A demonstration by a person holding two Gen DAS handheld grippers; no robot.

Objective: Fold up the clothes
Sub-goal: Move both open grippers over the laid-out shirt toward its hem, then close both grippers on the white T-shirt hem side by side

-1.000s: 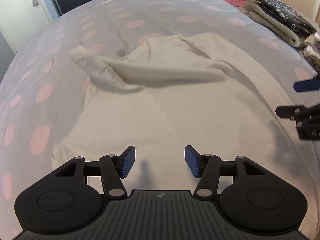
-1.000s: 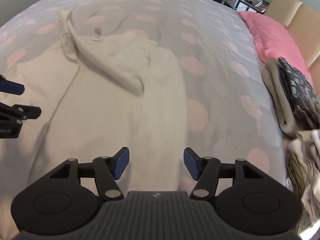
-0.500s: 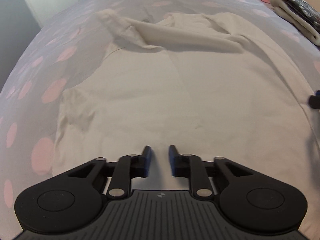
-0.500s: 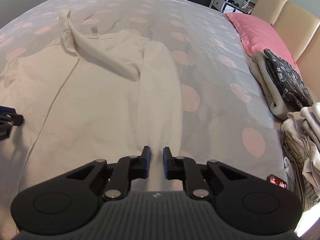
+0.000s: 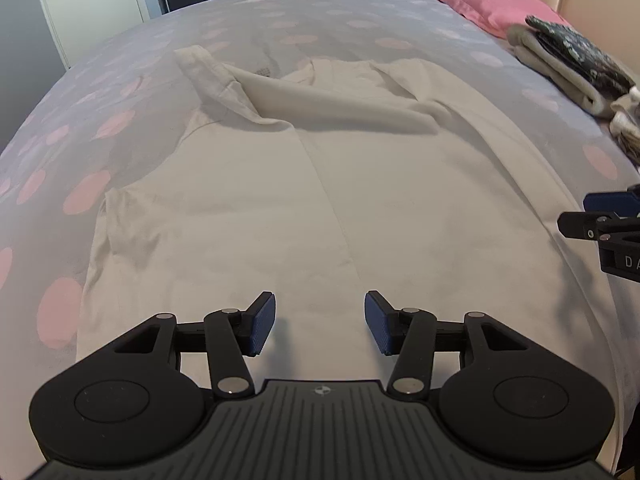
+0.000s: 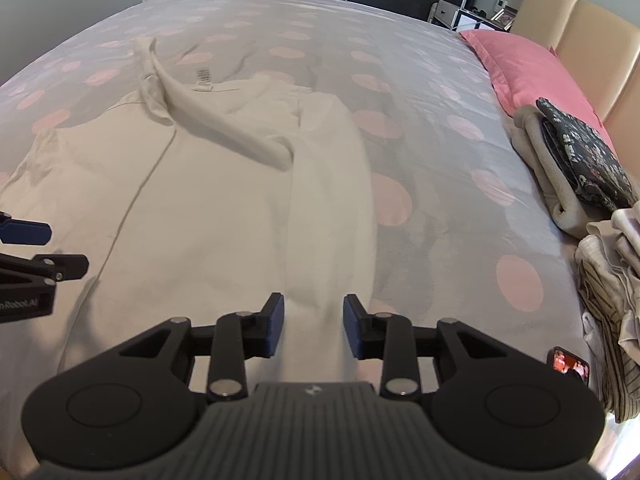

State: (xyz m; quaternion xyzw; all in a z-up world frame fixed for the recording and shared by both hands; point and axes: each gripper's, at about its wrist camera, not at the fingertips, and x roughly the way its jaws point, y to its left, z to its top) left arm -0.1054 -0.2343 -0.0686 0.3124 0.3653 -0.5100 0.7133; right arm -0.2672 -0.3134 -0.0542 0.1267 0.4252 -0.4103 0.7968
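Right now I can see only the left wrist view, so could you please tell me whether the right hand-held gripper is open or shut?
Observer: The right hand-held gripper is open, with its jaws on either side of the folded edge of the cream cotton shirt.
Operator: Thank you. Is anything lying to its right that I should avoid?
Observer: Yes, a small phone with a lit screen lies low on the right, beside a crumpled pile of pale striped clothes.
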